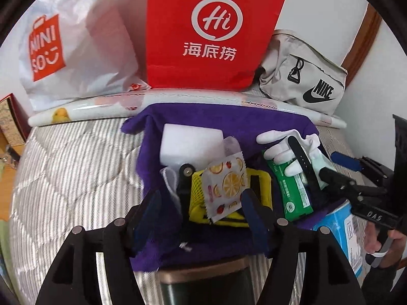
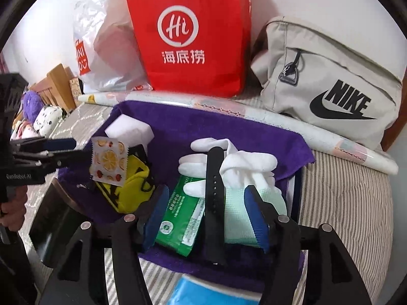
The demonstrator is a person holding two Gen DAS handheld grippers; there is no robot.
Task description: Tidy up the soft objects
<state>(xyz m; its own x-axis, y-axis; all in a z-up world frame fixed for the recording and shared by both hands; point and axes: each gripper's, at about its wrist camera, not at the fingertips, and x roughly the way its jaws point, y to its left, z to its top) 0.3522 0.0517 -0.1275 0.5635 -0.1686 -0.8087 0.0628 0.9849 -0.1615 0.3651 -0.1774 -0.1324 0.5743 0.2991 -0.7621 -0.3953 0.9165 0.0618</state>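
Observation:
A purple towel (image 1: 203, 122) (image 2: 203, 127) lies on the striped bedding with small items on it. My left gripper (image 1: 201, 211) (image 2: 76, 152) is open over a yellow mesh pouch (image 1: 262, 190) (image 2: 132, 190). A fruit-printed packet (image 1: 226, 185) (image 2: 108, 160) stands between its fingers, not pinched. A white foam block (image 1: 190, 142) (image 2: 129, 127) sits behind. My right gripper (image 2: 207, 216) (image 1: 335, 165) is open above a green wipes pack (image 2: 183, 218) (image 1: 295, 190), a black strap (image 2: 215, 190) (image 1: 302, 157) and white gloves (image 2: 244, 167) (image 1: 274, 150).
Against the wall stand a red paper bag (image 1: 213, 33), a white plastic shopping bag (image 1: 76, 50) and a beige Nike bag (image 2: 330, 81). A patterned roll (image 1: 101, 106) lies behind the towel. A blue box (image 1: 338, 228) and a dark box (image 1: 203, 279) sit in front.

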